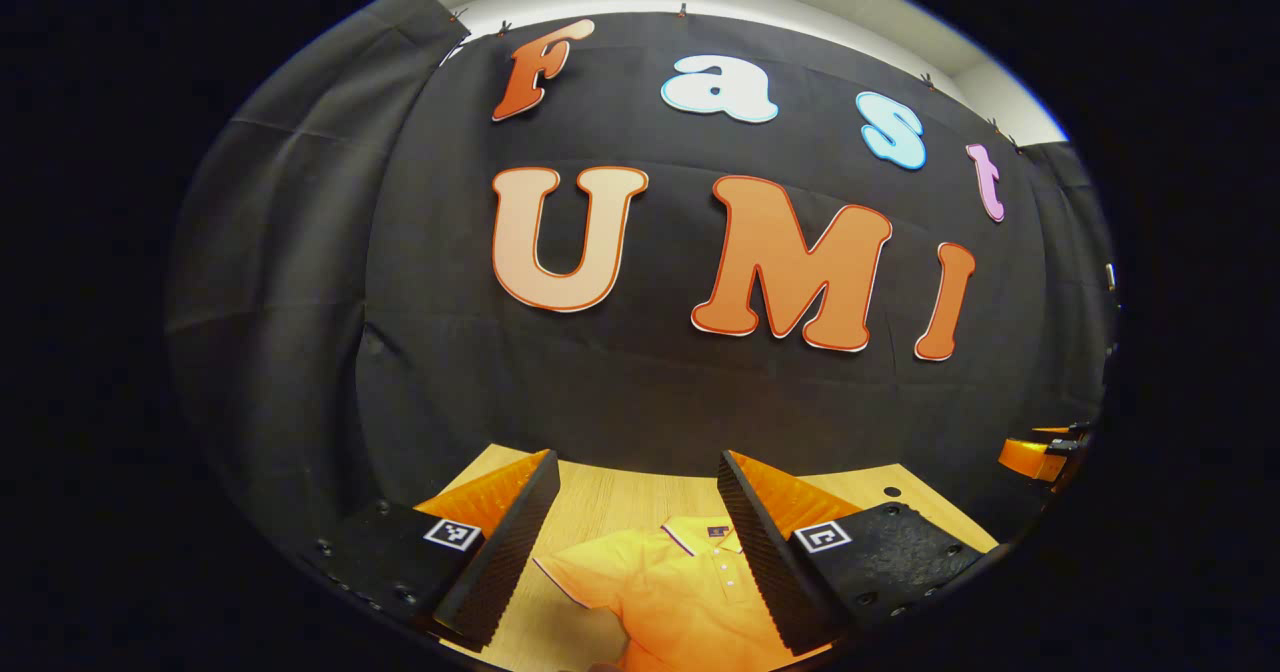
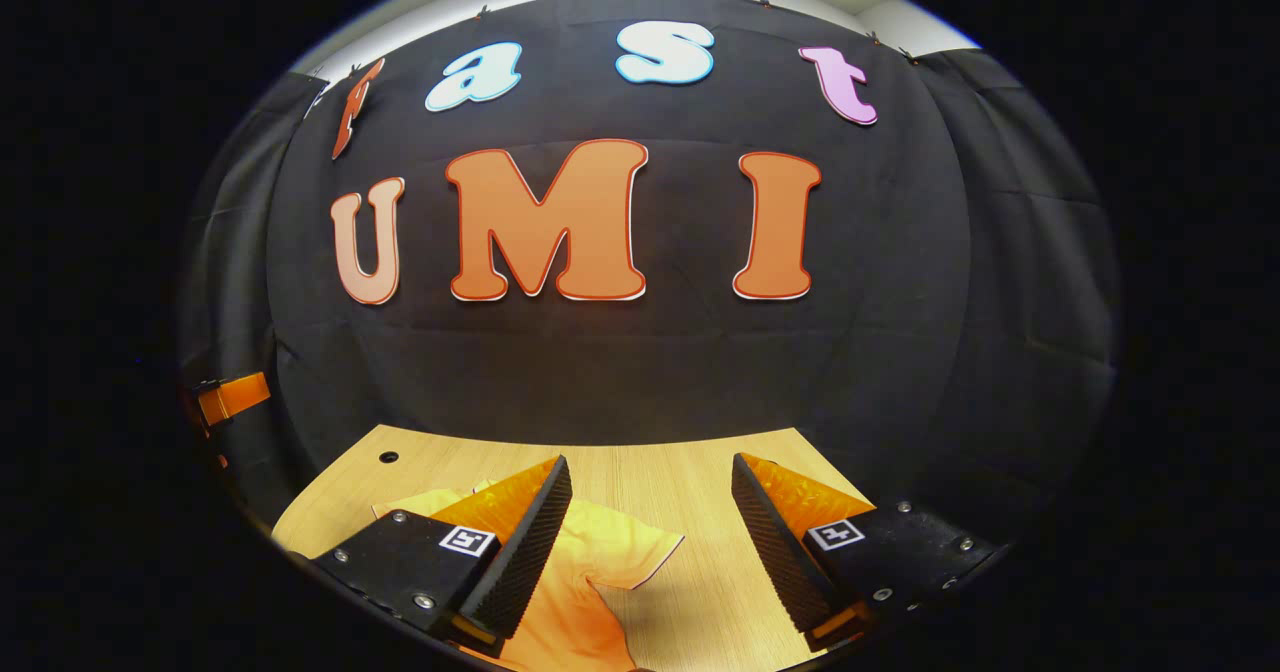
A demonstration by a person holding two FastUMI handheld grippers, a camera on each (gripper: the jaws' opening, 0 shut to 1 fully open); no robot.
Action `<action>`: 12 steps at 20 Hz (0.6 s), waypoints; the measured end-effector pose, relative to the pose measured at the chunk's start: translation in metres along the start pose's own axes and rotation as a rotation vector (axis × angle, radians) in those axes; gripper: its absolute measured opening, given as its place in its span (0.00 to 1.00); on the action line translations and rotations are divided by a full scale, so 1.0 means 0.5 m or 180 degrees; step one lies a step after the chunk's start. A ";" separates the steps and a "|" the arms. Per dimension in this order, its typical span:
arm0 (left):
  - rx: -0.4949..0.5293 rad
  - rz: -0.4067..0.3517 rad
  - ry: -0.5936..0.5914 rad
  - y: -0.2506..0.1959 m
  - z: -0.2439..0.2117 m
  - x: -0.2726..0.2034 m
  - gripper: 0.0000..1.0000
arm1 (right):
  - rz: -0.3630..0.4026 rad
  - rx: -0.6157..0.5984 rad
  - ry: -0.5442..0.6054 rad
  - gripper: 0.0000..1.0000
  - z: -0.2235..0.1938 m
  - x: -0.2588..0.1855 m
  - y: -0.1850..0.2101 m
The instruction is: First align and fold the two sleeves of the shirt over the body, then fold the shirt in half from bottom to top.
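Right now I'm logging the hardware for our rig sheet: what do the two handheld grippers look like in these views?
Both look alike. The left gripper and right gripper each have two wedge-shaped fingers with ribbed inner pads, set on black blocks with screw heads. Each block carries a small square black-and-white marker. No cables or sleeves are visible.

The table (image 2: pixel 690 472) surface lay bare beyond and beside the shirt (image 1: pixel 680 582), offering free passage. Both grippers hung above it with jaws wide apart. The black cloth wall (image 2: pixel 620 372) closed off the table's far edge.
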State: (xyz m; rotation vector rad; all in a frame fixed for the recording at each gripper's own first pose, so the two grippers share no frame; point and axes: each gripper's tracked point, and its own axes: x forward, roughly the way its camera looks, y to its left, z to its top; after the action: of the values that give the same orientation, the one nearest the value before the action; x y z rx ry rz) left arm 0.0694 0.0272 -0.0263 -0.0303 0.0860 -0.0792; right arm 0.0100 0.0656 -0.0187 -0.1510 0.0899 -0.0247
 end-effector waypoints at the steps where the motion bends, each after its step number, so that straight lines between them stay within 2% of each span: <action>1: 0.0025 -0.0003 -0.0011 0.001 0.002 0.001 0.98 | 0.0008 0.0008 0.0047 0.97 -0.008 0.005 0.001; 7: 0.0021 0.0009 -0.0009 0.006 0.000 0.014 0.98 | 0.0032 0.0350 0.0420 0.98 -0.050 0.055 0.001; 12: 0.0008 0.0054 0.0002 0.027 -0.004 0.016 0.98 | -0.0060 0.0777 0.0793 0.98 -0.096 0.152 -0.031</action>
State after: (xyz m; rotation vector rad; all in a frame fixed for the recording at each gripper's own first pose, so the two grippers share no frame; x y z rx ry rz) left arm 0.0783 0.0401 -0.0293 -0.0270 0.0868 -0.0624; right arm 0.0809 0.0409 -0.0704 0.0960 0.3327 -0.0729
